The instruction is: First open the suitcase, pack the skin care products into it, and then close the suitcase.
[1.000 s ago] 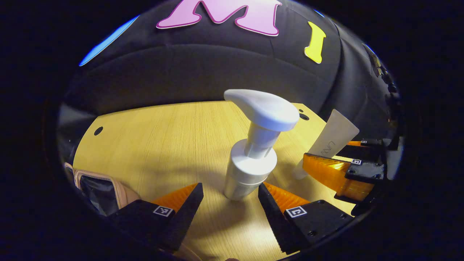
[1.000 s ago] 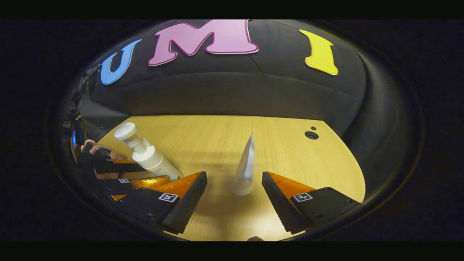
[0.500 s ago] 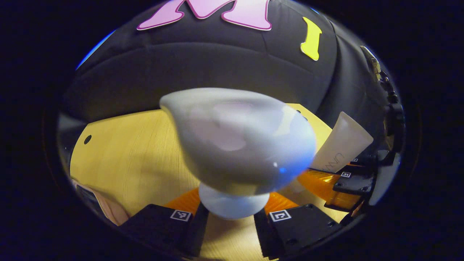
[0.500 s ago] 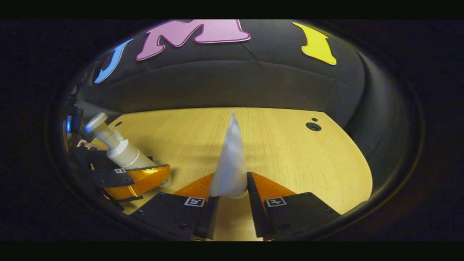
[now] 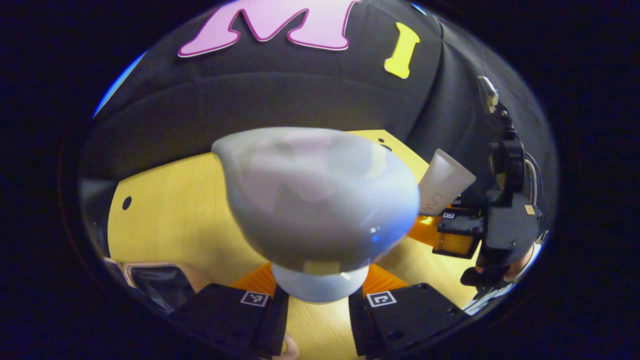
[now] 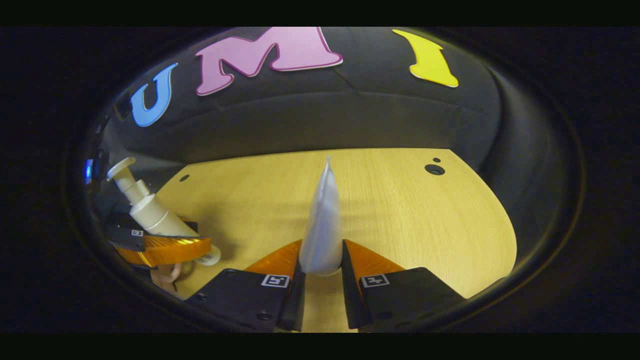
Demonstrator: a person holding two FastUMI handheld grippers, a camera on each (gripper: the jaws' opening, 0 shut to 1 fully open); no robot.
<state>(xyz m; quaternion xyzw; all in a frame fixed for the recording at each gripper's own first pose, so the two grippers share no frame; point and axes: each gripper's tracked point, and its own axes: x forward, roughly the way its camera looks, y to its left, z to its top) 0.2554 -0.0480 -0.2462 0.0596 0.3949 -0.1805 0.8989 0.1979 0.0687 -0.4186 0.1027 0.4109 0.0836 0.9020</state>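
Observation:
A white pump bottle [image 5: 315, 200] looms close in the left gripper view, its wide pump head toward the camera. My left gripper [image 5: 317, 296] is shut on the bottle below the head. In the right gripper view a white tube [image 6: 322, 225] stands upright, crimped end up, with my right gripper [image 6: 322, 266] shut on its lower part. The right gripper view has the left gripper [image 6: 160, 248] at far left, holding the tilted pump bottle [image 6: 145, 212]. Seen from the left gripper, the right gripper [image 5: 452, 235] grips the tube [image 5: 442, 187]. The suitcase [image 5: 160, 282], pink-rimmed, lies at lower left.
The wooden table [image 6: 400, 210] stretches ahead to the booth's black cloth wall. Small round holes [image 6: 434, 169] mark its far corner. A hand [image 6: 167, 272] shows under the left gripper.
Both grippers stood open around their items a second ago and have shut on them. Since then the left one has swung so more of the suitcase shows; the bottle is tilted.

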